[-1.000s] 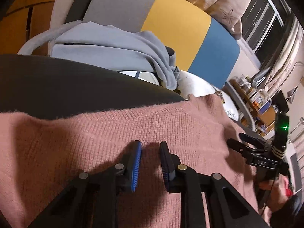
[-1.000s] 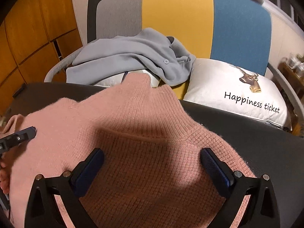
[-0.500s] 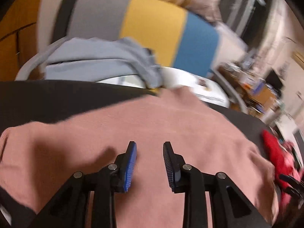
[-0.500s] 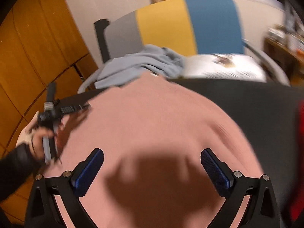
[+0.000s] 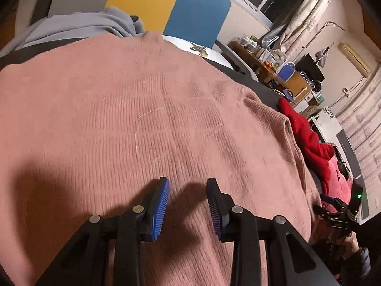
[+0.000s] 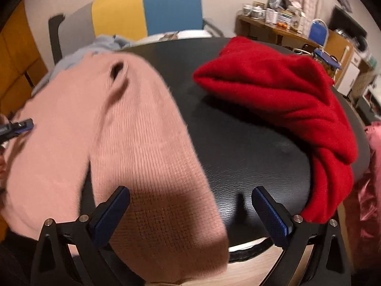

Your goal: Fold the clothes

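The black table [image 6: 250,143] carries the whole job, and most of its left half lies under the pink sweater [image 5: 147,109], spread flat with its neck pointing toward the striped chair [image 6: 147,12]. A second ago both claws stood over the middle of that knit. Now the left view has slid toward its near part, and the right view has swung off its edge, so that bare black top and the red garment [image 6: 273,90] fill that side. The red one lies bunched at the table's right, apart from the pink one. A grey garment [image 5: 78,26] is draped on the chair behind.

One sleeve of the pink sweater runs down toward the near table edge in the right view, and its end lies between that claw's fingers.

The left claw [image 5: 188,205] hovers over the knit with its jaws opening; nothing is between them. The right claw [image 6: 190,214] stands wide, as it did a second ago, and its pads are clear of the sleeve.

I judge the smoothing done, with the right claw now placed to take the sleeve for the first fold.
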Tool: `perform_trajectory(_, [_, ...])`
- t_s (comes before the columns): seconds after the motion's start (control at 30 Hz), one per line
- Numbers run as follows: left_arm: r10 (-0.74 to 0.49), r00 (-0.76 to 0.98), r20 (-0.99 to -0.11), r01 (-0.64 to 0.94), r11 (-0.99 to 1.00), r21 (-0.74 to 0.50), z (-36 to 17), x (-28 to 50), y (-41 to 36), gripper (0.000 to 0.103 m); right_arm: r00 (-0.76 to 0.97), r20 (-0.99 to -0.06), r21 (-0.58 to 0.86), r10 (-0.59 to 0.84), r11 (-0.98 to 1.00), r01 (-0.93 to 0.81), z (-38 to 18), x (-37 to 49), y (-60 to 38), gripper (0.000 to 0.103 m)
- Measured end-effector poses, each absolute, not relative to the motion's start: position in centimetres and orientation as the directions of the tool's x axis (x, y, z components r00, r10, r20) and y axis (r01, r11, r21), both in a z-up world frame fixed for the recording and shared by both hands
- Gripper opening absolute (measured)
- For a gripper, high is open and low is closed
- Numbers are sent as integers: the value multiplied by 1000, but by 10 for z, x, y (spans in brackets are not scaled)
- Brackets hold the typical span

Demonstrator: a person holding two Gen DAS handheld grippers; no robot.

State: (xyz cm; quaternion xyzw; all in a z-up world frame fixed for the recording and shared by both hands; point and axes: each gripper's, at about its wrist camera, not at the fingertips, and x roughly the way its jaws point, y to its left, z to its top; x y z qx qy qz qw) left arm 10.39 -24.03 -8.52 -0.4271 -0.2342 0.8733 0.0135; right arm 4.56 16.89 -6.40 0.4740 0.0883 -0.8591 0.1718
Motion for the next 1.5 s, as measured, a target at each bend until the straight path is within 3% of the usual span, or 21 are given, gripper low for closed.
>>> perform_trajectory(0.23, [242,-651,-720,209,-855,-475,-94,116,-247,33,-472,-850,20,-235,-908,417,-74,41,171,102])
perform_trajectory(0.37, [239,-657,-715,196,-862,-468,-96,114,-250,33,-471,-849,26,-241,-908,419,-69,41,173,89])
perform_trajectory(0.43, [239,-659,-713,189,-865,-465,-96,114,-249,34,-469,-849,34,-244,-911,411,-71,40,174,93])
perform_trajectory(0.47, [241,-661,-711,186,-865,-466,-97,114,-249,34,-468,-850,33,-242,-911,411,-72,41,173,103])
perform_trajectory(0.83, [285,-681,-675,169,-835,-523,-104,115,-254,34,-482,-853,20,-199,-937,350,-72,41,177,101])
perform_trajectory(0.87, [285,-682,-674,167,-836,-522,-104,114,-253,34,-486,-852,21,-196,-939,343,-70,41,178,90])
perform_trajectory(0.9, [284,-683,-673,165,-837,-521,-105,114,-253,34,-499,-844,22,-200,-941,339,-67,42,179,69])
perform_trajectory(0.93, [283,-684,-672,164,-839,-520,-105,115,-253,34,-504,-839,32,-205,-943,330,-64,42,181,56])
perform_trajectory(0.97, [282,-685,-672,163,-839,-519,-105,115,-253,34,-499,-840,53,-213,-948,314,-61,40,184,22])
perform_trajectory(1.07, [287,-683,-671,159,-839,-521,-105,115,-255,34,-476,-844,127,-248,-954,271,-57,30,191,18])
perform_trajectory(1.17, [298,-681,-669,156,-833,-530,-106,114,-257,34,-467,-801,311,-374,-927,209,-52,0,203,18])
perform_trajectory(1.3, [311,-677,-667,149,-830,-538,-106,111,-263,34,-534,-676,525,-509,-840,136,-30,-54,216,18])
perform_trajectory(1.5, [332,-676,-658,135,-822,-553,-106,106,-270,34,-618,-512,672,-597,-726,144,23,-136,179,18])
